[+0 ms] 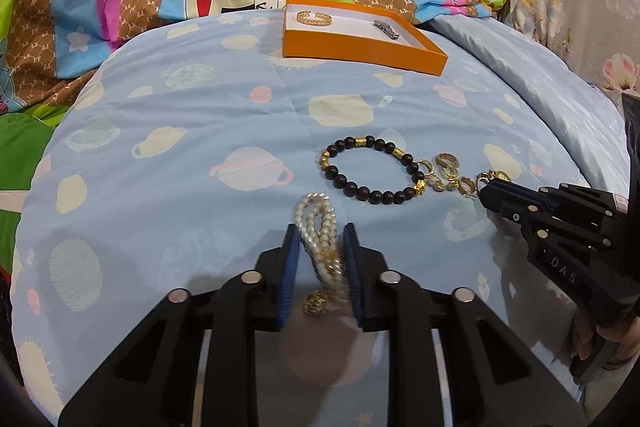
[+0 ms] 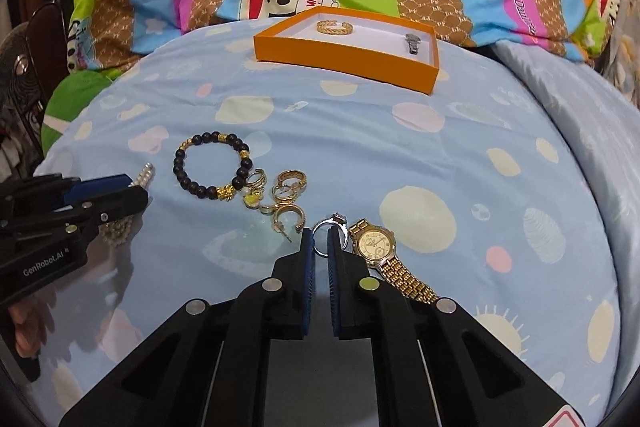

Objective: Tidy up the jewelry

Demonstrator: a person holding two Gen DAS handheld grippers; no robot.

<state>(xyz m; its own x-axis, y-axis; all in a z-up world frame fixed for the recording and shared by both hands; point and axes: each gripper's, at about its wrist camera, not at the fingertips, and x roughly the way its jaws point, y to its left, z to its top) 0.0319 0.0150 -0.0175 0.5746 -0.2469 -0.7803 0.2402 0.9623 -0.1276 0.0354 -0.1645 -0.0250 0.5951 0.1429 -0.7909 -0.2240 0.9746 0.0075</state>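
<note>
- Pearl strands (image 1: 320, 231) are bracketed by the left gripper (image 1: 320, 239); its blue pads are set against both sides of the bunch, so the pearls appear to be pinched, though the hold looks loose.
- Between the pads of the right gripper (image 2: 320, 247) a silver ring (image 2: 329, 227) is clamped, its stone turned upward; the narrow gap suits so thin a band.
- Just beside that ring a gold watch (image 2: 376, 247) is laid flat on the blue quilt (image 2: 360, 131).
- Near the middle, a dark bead bracelet (image 2: 212, 167) and a cluster of gold earrings (image 2: 280, 199) are left loose, touching one another.
- At the far edge an orange box (image 2: 344, 55) is placed as the likely destination; a gold bangle (image 2: 332, 26) and a dark small piece (image 2: 413, 43) are already held in it.
- Both held pieces are judged to be bound for the box.
</note>
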